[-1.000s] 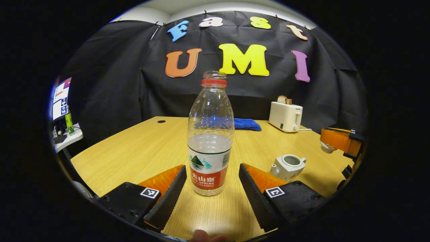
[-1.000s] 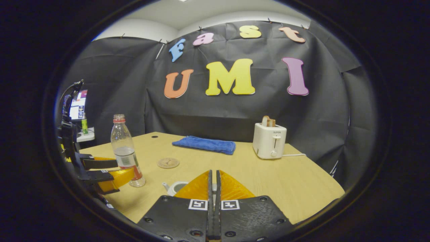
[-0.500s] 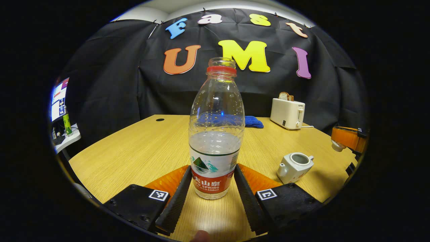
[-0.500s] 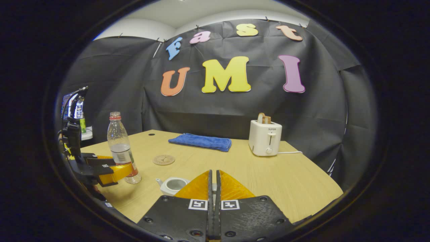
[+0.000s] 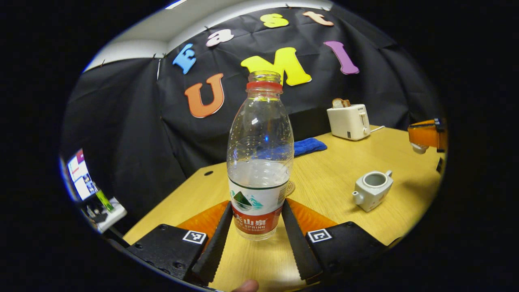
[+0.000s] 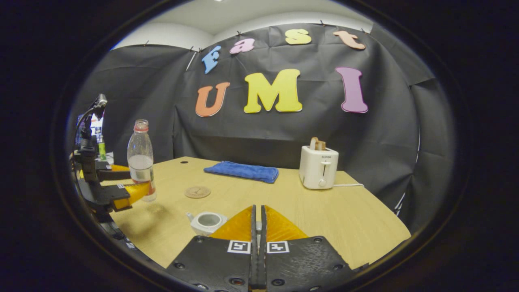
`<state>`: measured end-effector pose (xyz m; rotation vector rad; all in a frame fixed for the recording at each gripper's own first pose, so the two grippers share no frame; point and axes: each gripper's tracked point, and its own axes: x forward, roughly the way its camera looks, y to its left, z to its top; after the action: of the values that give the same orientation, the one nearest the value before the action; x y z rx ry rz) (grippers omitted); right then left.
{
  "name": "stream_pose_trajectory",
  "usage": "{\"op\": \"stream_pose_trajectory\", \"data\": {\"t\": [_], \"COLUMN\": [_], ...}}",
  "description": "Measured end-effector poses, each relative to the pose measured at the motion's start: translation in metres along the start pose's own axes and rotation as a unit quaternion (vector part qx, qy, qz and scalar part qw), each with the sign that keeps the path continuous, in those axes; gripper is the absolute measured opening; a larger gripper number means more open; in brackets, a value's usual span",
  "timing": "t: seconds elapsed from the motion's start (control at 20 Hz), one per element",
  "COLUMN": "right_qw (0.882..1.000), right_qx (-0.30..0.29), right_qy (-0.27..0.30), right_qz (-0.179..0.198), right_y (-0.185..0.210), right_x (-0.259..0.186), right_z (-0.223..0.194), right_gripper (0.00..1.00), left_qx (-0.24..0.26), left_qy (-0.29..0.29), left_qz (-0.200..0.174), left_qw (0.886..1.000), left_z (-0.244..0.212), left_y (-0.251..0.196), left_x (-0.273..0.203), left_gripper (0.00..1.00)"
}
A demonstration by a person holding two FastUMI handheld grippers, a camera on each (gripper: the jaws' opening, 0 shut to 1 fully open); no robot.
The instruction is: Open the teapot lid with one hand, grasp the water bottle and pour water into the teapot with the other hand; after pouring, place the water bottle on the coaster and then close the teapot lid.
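left gripper view, claw gripping ribbed clear bottle

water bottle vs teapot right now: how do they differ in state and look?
The water bottle is clamped at its label between the left tongs and, judging by its shadow in the right gripper view, lifted off the table; the teapot stands free on the table. The bottle is tall, clear and partly filled; the teapot is squat, opaque and pale. Shared: both are open on top, with no cap and no lid.
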<state>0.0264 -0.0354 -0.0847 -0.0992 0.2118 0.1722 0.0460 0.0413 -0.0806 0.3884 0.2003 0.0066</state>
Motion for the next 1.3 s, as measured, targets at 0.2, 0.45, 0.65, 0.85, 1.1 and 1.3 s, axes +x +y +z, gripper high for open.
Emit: {"op": "stream_pose_trajectory", "data": {"t": [0.2, 0.45, 0.65, 0.85, 1.1, 1.3], "right_qw": [1.0, 1.0, 1.0, 1.0, 1.0, 1.0], "right_qx": [-0.004, -0.004, 0.002, 0.007, 0.01, 0.015], "right_qy": [-0.001, -0.001, -0.004, -0.003, -0.003, -0.005], "right_qz": [-0.006, -0.003, -0.004, -0.008, -0.012, -0.014], "right_y": [-0.015, -0.025, -0.035, -0.047, -0.057, -0.066], "right_x": [-0.008, -0.015, -0.019, -0.021, -0.025, -0.028], "right_z": [0.0, -0.003, -0.006, -0.009, -0.015, -0.02], "right_gripper": [0.0, 0.0, 0.0, 0.0, 0.0, 0.0], "left_qx": [0.156, 0.289, 0.412, 0.474, 0.518, 0.542], "left_qy": [-0.001, 0.025, 0.025, 0.021, 0.022, 0.022], "left_qz": [0.023, 0.034, 0.054, 0.049, 0.039, 0.043], "left_qw": [0.987, 0.956, 0.909, 0.879, 0.854, 0.839], "left_z": [0.0, -0.003, 0.011, 0.018, 0.022, 0.025], "left_y": [0.014, 0.026, 0.031, 0.024, 0.011, 0.003], "left_x": [-0.001, 0.002, 0.005, 0.011, 0.014, 0.01], "left_gripper": [0.75, 0.75, 0.74, 0.74, 0.74, 0.74]}}
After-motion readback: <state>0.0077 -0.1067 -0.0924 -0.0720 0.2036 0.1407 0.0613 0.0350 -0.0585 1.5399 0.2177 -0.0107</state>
